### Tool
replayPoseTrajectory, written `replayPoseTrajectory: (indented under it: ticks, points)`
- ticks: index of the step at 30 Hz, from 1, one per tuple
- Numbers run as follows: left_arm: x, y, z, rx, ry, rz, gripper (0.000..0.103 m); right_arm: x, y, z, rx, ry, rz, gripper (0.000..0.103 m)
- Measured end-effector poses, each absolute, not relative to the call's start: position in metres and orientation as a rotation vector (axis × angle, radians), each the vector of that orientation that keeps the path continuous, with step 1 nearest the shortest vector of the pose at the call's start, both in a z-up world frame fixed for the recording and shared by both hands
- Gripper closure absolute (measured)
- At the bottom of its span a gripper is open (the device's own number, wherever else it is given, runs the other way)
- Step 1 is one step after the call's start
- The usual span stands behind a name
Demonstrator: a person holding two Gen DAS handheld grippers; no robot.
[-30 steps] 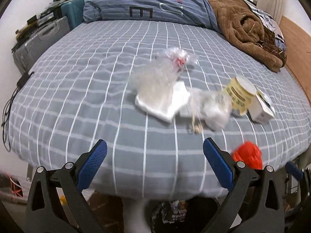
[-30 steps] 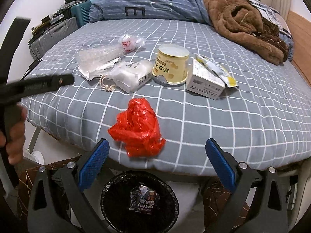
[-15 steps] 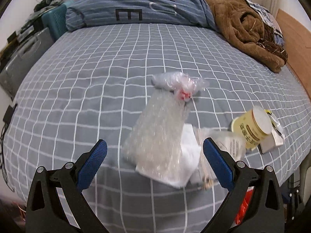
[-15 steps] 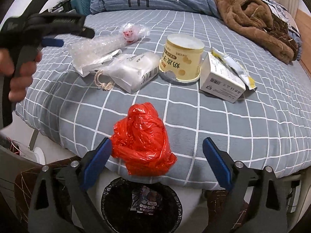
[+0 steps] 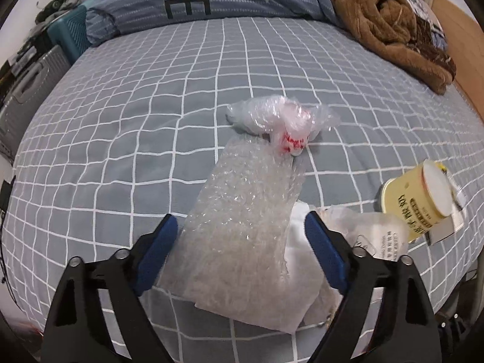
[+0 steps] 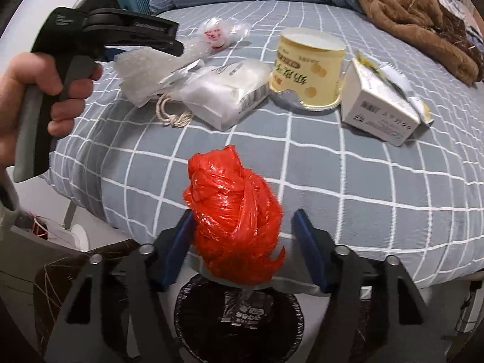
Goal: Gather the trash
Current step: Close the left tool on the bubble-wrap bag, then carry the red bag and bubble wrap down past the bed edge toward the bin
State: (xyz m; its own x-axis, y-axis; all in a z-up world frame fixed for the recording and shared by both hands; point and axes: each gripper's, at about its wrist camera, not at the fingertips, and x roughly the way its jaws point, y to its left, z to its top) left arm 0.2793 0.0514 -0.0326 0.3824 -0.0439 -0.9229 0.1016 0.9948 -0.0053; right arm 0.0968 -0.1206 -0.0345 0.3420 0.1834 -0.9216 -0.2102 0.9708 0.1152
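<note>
Right wrist, gripper [image 6: 242, 249] straddling red bag [image 6: 234, 214]

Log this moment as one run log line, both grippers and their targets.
left gripper: open, straddling clear bubble-wrap sheet | right gripper: open around crumpled red plastic bag at grey checked bed edge | black-lined bin below

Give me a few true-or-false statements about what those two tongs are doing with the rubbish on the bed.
1. The right tongs are open around the red plastic bag. True.
2. The left tongs straddle the yellow tub. False: they straddle the bubble wrap.
3. A bin lined in black sits below the bed edge. True.
4. The white box is already in the bin. False: it lies on the bed.
</note>
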Motion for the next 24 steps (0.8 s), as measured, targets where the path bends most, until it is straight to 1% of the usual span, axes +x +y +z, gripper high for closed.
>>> replayPoseTrajectory:
  ticks: [2, 4, 5, 7, 10, 16, 24]
  points:
    - [0.28, 0.051, -0.038, 0.065, 1.19, -0.093, 0.031, 0.097, -0.119, -0.036, -0.021, 1.202, 0.274, 0.057]
    - [0.28, 0.052, -0.041, 0.055, 1.205, -0.09, 0.039, 0.098, -0.116, -0.036, -0.02, 1.204, 0.29, 0.061]
    - [0.279, 0.053, -0.042, 0.051, 1.208, -0.09, 0.042, 0.097, -0.116, -0.035, -0.02, 1.204, 0.297, 0.064]
    - [0.278, 0.054, -0.042, 0.043, 1.213, -0.093, 0.052, 0.097, -0.114, -0.035, -0.024, 1.206, 0.307, 0.067]
    - [0.274, 0.054, -0.04, 0.045, 1.21, -0.091, 0.06, 0.095, -0.114, -0.032, -0.028, 1.201, 0.313, 0.069]
    - [0.262, 0.056, -0.027, 0.013, 1.198, -0.073, 0.071, 0.094, -0.119, -0.027, -0.011, 1.193, 0.295, 0.07]
    - [0.243, 0.063, -0.01, -0.018, 1.181, -0.039, 0.076, 0.087, -0.125, -0.012, -0.013, 1.17, 0.283, 0.07]
